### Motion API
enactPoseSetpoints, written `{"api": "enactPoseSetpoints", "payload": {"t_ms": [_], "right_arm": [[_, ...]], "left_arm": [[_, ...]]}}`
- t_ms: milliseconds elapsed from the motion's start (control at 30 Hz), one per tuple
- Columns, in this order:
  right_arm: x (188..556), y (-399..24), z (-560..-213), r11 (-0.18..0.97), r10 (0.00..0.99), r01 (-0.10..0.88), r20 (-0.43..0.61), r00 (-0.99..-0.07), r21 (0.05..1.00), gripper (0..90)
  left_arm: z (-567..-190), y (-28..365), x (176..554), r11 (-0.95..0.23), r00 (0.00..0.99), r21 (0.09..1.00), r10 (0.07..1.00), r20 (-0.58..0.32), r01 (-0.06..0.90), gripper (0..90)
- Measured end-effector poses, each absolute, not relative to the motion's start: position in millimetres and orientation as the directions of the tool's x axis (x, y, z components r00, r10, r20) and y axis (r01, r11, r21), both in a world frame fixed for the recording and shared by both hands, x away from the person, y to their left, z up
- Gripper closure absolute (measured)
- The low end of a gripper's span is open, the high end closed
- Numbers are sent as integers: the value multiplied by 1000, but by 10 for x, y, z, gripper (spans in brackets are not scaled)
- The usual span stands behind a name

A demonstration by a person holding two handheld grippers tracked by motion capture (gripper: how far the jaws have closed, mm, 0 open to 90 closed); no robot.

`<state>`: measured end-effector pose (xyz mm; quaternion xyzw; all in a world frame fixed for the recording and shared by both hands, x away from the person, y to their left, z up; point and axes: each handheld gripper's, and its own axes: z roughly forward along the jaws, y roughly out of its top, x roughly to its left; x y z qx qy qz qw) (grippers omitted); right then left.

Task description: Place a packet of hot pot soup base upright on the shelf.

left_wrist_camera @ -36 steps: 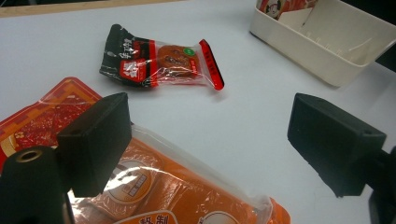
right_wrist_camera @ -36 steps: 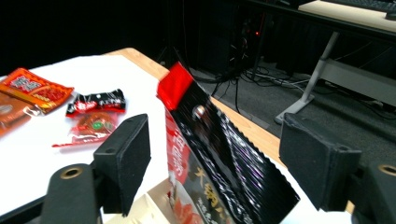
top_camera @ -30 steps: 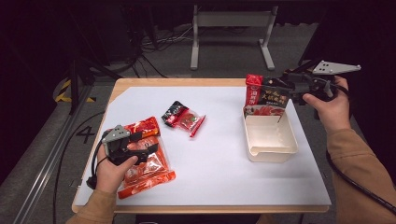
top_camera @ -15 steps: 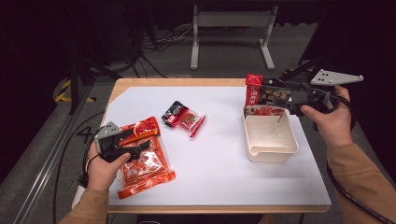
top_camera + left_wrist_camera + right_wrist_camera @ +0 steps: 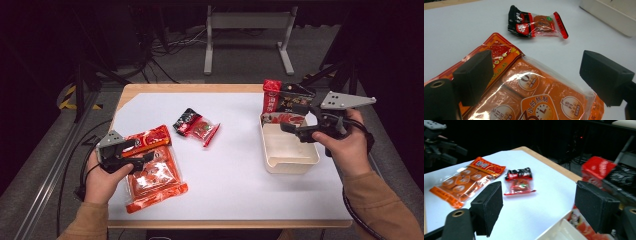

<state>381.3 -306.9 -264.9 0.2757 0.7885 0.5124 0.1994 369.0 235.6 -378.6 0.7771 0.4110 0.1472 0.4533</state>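
Observation:
My left gripper is open and hovers over the top left of a big orange sauce packet lying flat at the table's near left. In the left gripper view that orange packet lies under the open jaws. My right gripper is open over the far end of a cream tray. A red-and-black packet stands tilted at that far end, just beyond the jaws, and the red-and-black packet shows to the right in the right gripper view. A small black-and-red packet lies mid-table.
The white sheet covers the wooden tabletop between the packets and the tray. The small packet lies beyond the left jaws, with the tray's wall at upper right. A metal stand and cables are on the floor behind.
My right gripper has drawn back toward the right off the red-and-black packet, which now leans in the tray's far end. My left gripper shifted slightly left over the orange packet.

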Motion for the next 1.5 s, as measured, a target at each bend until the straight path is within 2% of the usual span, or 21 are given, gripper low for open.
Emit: {"api": "enactPoseSetpoints", "payload": {"t_ms": [733,1100,1300,1500], "right_arm": [[3616,-2778,-2974,288,609,232,9,-793,929,224],[3569,-2763,-3109,255,613,229,25,-789,939,223],[3581,-2729,-3170,269,614,228,16,-789,936,222],[3595,-2683,-3214,285,609,231,11,-793,930,220]], "left_arm": [[-3766,2569,3732,-185,563,840,810,-163,510,100],[-3798,2709,3803,-173,538,866,834,-125,470,90],[-3837,2856,3889,-132,487,859,861,-148,494,67],[-3980,2960,4078,-158,463,820,875,-142,550,57]]}}
